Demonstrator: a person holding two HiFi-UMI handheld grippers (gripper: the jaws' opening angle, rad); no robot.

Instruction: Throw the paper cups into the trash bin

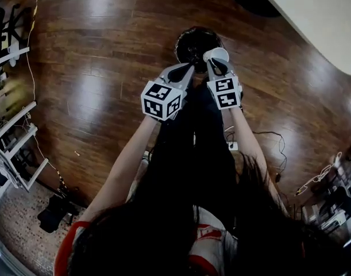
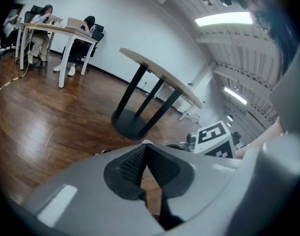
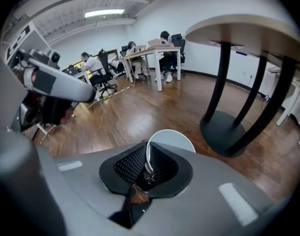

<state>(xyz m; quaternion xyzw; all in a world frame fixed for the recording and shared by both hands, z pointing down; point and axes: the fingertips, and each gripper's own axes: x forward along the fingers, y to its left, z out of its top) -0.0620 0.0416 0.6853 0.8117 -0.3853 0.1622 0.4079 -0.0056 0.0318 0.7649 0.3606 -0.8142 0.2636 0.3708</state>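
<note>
Below you in the head view, both arms reach forward over the wooden floor (image 1: 95, 68), and the trash bin (image 1: 192, 42) sits dark and round just beyond the gripper tips. Your right gripper (image 1: 218, 66) carries a white paper cup (image 1: 215, 54), which hangs near the bin's right-hand rim rather than over its middle. Your left gripper (image 1: 185, 69) points at the bin just beside it, with nothing showing at its tip. The edge of a pale table (image 1: 319, 22) crosses the upper right corner. Through the left gripper view, the left gripper (image 2: 145, 154) has its jaws meeting at the tips with nothing between them. Beyond them you see floor, the table's black legs and round base, and the right gripper's marker cube (image 2: 216, 136). Through the right gripper view, the right gripper (image 3: 149, 156) is clamped on the cup (image 3: 170, 140), its pads pinching the thin wall at the rim. You appear to be at the drop step for this cup: it has been brought to the bin and is not yet released. The next move calls for bringing the right gripper a little further over the bin's opening. Then part the jaws wide enough for the wall to slip free, since a pinched rim may cling to a pad.
</note>
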